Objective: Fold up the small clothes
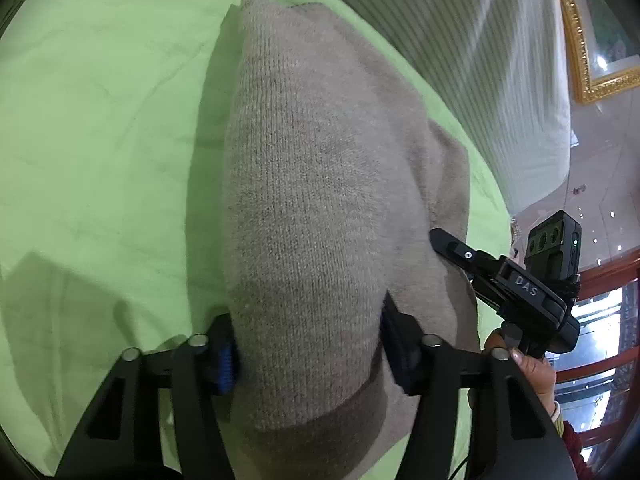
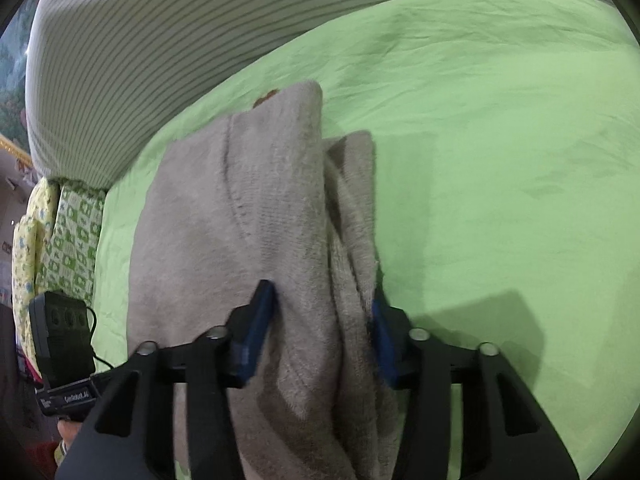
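A taupe knitted garment (image 1: 316, 184) lies bunched on the light green bed sheet (image 1: 100, 120), beside a grey striped pillow (image 1: 480, 60). The left tool (image 1: 308, 344) is clamped on a thick fold of it, blue pads pressing into the knit on both sides. The right tool (image 2: 324, 336) pinches another gathered fold (image 2: 256, 208), and, seemingly, both layers sit between its pads. A hand (image 1: 528, 372) grips the right tool's handle at the frame edge.
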Motion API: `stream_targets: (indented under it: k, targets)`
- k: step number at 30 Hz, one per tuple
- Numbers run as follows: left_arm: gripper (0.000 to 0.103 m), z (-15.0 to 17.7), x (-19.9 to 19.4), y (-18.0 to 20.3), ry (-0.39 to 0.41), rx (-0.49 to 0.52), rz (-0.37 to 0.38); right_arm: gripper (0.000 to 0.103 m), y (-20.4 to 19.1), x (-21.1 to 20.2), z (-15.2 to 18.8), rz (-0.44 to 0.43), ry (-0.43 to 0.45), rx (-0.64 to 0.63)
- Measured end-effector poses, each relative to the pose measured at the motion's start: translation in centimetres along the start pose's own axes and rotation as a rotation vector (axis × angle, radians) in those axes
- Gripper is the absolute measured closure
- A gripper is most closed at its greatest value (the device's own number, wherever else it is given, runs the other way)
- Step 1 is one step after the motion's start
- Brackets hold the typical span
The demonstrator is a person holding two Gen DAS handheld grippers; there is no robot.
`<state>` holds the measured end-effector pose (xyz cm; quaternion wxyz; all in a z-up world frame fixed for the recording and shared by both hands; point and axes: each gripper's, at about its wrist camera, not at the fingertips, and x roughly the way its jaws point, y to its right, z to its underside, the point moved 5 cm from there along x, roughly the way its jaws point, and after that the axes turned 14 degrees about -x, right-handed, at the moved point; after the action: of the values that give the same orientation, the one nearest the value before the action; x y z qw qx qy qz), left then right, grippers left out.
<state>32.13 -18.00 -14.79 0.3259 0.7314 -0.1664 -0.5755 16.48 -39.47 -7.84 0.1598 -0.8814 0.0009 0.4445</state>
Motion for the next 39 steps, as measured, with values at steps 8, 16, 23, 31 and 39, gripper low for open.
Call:
stream_targets:
  k: [8, 16, 23, 31, 39]
  targets:
    - [0.063, 0.9, -3.5, 1.4, 0.092, 0.071, 0.002, 0.077, -2.9, -2.4, -0.2, -0.027, 0.074, -0.014]
    - [0.063, 0.6, -12.1, -0.7, 0.209, 0.117, -0.030, 0.078, -9.5, -3.5, 0.1, -0.161, 0.142, -0.060]
    - [0.063, 0.5, -16.1, -5.9, 0.243, 0.093, -0.110, 0.079, -14.6, 0.2, 1.3, -0.240, 0.099, -0.107]
    - [0.058, 0.7, -14.7, -9.8, 0.229, 0.042, -0.137, 0.081, -15.2, 2.9, 2.5, -0.205, 0.024, -0.157]
    - [0.047, 1.4, -15.2, -10.2, 0.231, 0.039, -0.202, 0.075, -14.3, 3.0, 3.2, -0.170, -0.011, -0.145]
